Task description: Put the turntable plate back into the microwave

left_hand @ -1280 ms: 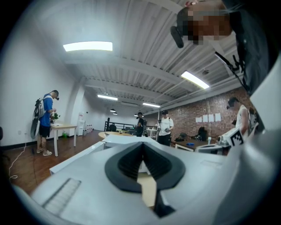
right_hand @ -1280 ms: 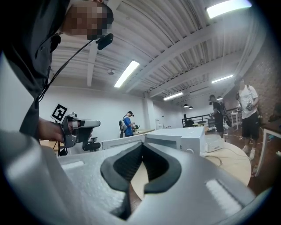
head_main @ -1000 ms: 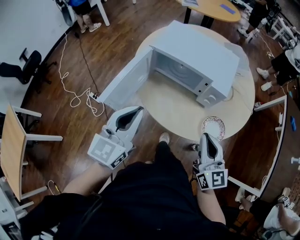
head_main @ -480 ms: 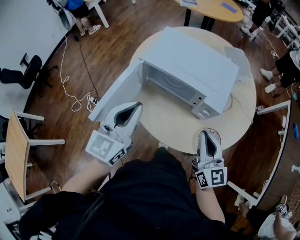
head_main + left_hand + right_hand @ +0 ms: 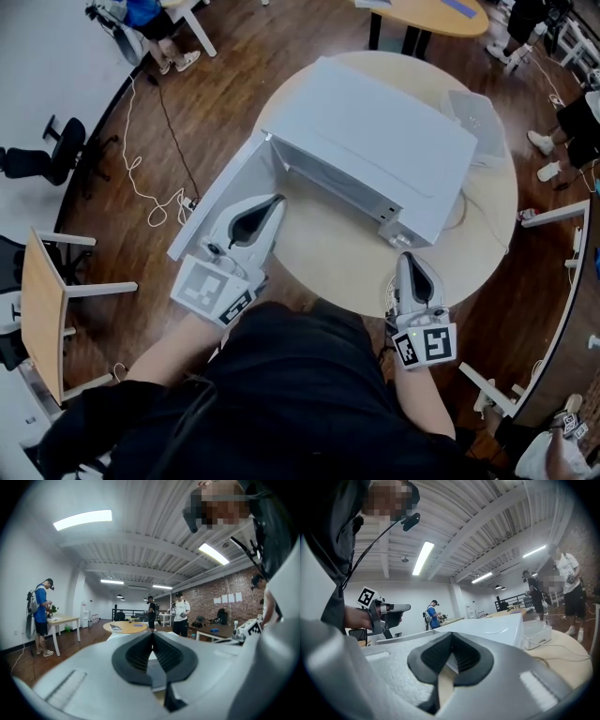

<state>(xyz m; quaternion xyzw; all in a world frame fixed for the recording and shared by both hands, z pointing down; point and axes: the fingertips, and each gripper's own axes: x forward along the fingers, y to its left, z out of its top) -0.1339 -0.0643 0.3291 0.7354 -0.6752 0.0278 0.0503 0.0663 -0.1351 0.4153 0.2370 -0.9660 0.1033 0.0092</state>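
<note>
A white microwave (image 5: pixel 375 150) stands on the round wooden table (image 5: pixel 319 244), and its door (image 5: pixel 216 202) hangs open to the left. In the head view my left gripper (image 5: pixel 273 201) is shut and empty, its tip just in front of the open door. My right gripper (image 5: pixel 410 259) is also shut and empty, at the table's near edge below the microwave's front right corner. It covers the patterned turntable plate; only a sliver of rim (image 5: pixel 388 296) may show beside it. The right gripper view shows the microwave (image 5: pixel 487 627) straight ahead, beyond the gripper's (image 5: pixel 451 633) tip.
A white tray-like container (image 5: pixel 473 112) with a cable lies on the table's far right. A power cord (image 5: pixel 155 197) trails over the wooden floor at the left. Another table (image 5: pixel 441 14) stands behind, a desk (image 5: pixel 42 309) and chairs at the left, and people stand around the room.
The table and microwave have come closer in the head view. Both grippers moved forward to the table's edge, and the right one now covers the plate that showed before.
</note>
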